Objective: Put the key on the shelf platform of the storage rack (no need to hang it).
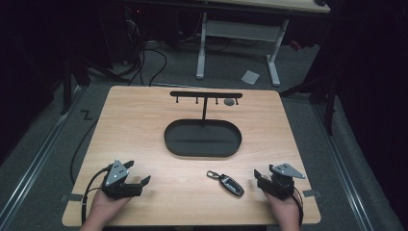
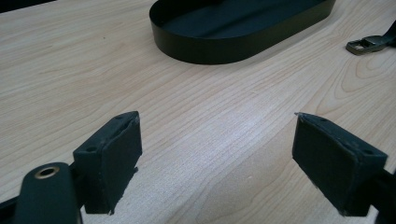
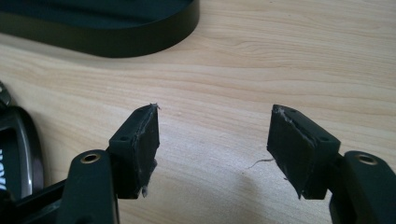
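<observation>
A black car key fob [image 1: 231, 184] with a metal ring end [image 1: 212, 174] lies on the wooden table between the two grippers, nearer the right one. My left gripper [image 1: 138, 172] rests at the table's near left, open, with bare wood between its jaws [image 2: 217, 119]. At the near right sits my right gripper [image 1: 264, 172], also open and holding nothing [image 3: 215, 109]. The fob [image 3: 14, 149] lies just to the left of its left jaw. In the left gripper view the fob's metal end [image 2: 369, 44] shows at the far right.
A black oval tray [image 1: 202, 150] sits mid-table, seen close in both gripper views [image 2: 210, 49] [image 3: 116, 42]. A thin post rises from it to a black bar with several hooks [image 1: 206, 94]; a small grey round thing [image 1: 230, 102] sits under the bar. Table edges are close behind both hands.
</observation>
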Demonstrator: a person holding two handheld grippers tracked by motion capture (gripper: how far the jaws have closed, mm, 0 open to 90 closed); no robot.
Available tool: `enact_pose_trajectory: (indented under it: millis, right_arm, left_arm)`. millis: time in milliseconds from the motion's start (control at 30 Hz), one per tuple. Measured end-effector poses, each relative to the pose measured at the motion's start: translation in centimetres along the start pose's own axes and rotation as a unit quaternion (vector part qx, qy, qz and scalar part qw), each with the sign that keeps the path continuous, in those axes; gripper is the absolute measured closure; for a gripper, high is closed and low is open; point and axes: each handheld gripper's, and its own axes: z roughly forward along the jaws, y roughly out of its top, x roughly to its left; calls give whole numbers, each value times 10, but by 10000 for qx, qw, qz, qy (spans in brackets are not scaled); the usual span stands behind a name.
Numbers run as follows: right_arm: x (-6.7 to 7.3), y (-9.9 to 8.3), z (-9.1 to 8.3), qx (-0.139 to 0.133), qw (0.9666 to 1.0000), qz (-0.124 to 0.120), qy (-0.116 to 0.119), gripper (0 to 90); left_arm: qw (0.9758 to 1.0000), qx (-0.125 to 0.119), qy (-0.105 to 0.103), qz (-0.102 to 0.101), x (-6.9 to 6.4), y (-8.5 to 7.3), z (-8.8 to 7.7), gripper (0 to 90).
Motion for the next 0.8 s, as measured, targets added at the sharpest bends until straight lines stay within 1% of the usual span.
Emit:
enact_pose_trajectory:
  millis: [67,100,133,167,233,300,333,367,400,467,500,533,567,600,733,800]
  right_arm:
    - [3,2,0,52,9998,-164,-36,341]
    - [8,4,0,117,9996,-230,-79,336]
    - [8,4,0,117,9996,-230,-79,336]
    - [10,5,0,160,9994,-295,-68,324]
    - [15,6,4,330,9987,-381,-54,283]
    - [18,8,6,480,9974,-539,-71,282]
    - [19,9,7,563,9970,-532,-75,283]
    - [21,9,8,653,9961,-592,-29,282]
    - [21,9,8,653,9961,-592,-29,282]
    - [22,9,9,773,9950,-633,41,279]
    - [23,9,9,878,9941,-627,84,280]
    - [23,10,10,1069,9920,-657,131,281]
    - [24,10,10,1166,9907,-690,135,282]
    - [24,10,10,1166,9907,-690,135,282]
    - [23,16,9,1440,9860,-816,223,292]
    - [23,19,8,1548,9838,-884,191,296]
  left_arm:
    - [10000,8,0,-5,0,0,0,166]
    - [10000,17,0,-7,0,0,0,166]
    - [10000,25,-3,-5,0,0,0,166]
    - [10000,30,-7,-1,0,0,0,166]
    - [10000,31,-25,-8,0,0,0,166]
    - [10000,21,-31,9,0,0,-1,166]
    - [10000,18,-45,12,0,0,-2,166]
    - [10000,13,-48,18,1,0,-2,166]
    - [10000,1,-50,15,1,0,-2,166]
    - [10000,5,-73,15,1,0,-3,166]
    - [10000,-2,-74,17,1,0,-2,166]
    - [10000,-11,-72,21,1,0,-2,166]
    - [10000,-14,-78,24,1,0,-2,166]
    - [10000,-19,-83,22,1,1,-2,166]
    - [9999,-39,-103,41,1,1,-3,166]
    - [9999,-42,-109,43,1,2,-3,166]
